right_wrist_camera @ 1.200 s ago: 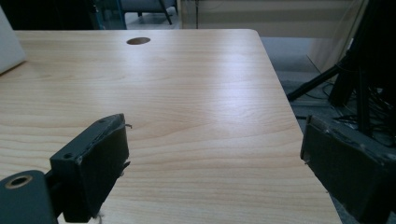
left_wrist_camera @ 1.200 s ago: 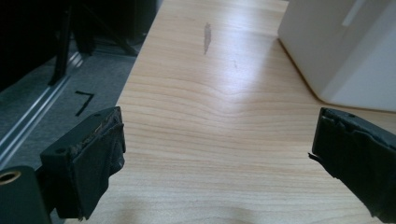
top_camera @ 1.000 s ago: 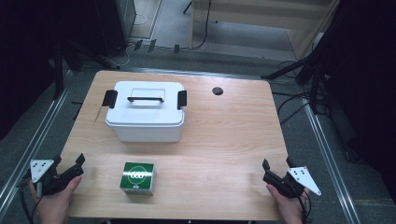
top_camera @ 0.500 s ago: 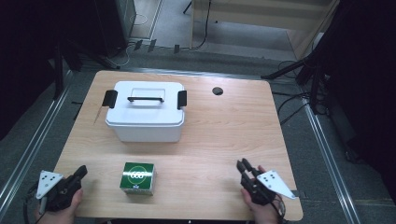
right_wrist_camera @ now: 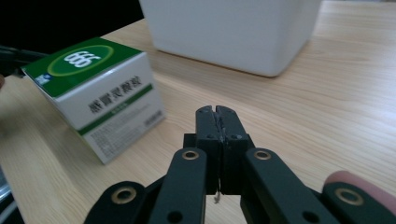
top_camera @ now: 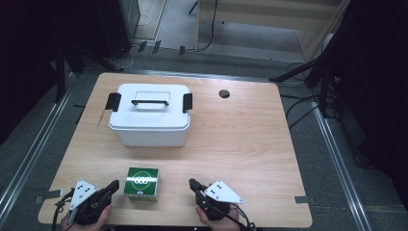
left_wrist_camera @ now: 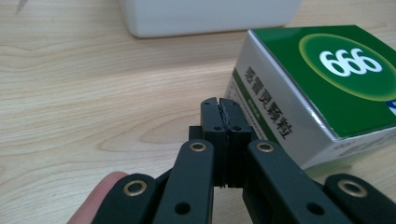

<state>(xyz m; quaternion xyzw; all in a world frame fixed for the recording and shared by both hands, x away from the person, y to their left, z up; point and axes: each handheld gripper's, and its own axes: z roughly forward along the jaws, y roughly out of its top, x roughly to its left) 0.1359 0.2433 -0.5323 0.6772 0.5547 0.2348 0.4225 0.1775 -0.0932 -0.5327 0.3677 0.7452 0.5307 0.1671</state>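
Flanking the green box [top_camera: 142, 183] at the bench's [top_camera: 250, 139] near edge, left tongs [top_camera: 114, 185] and right tongs [top_camera: 192, 183] were both pressed closed, empty. Advancing them unopened would likely shove the box rather than grip it.

Seen from high above the near edge, looking forward and down over the whole wooden bench [top_camera: 250, 144], with floor beyond. Left gripper view: set low, just above the bench surface, looking along closed jaws, very near the green box [left_wrist_camera: 322, 88] at its right, white container [left_wrist_camera: 205, 16] behind. Right gripper view: equally low and close, facing the same green box [right_wrist_camera: 100, 93] from the opposite side, container [right_wrist_camera: 233, 32] behind. Shared by all three: box, container, bench top.
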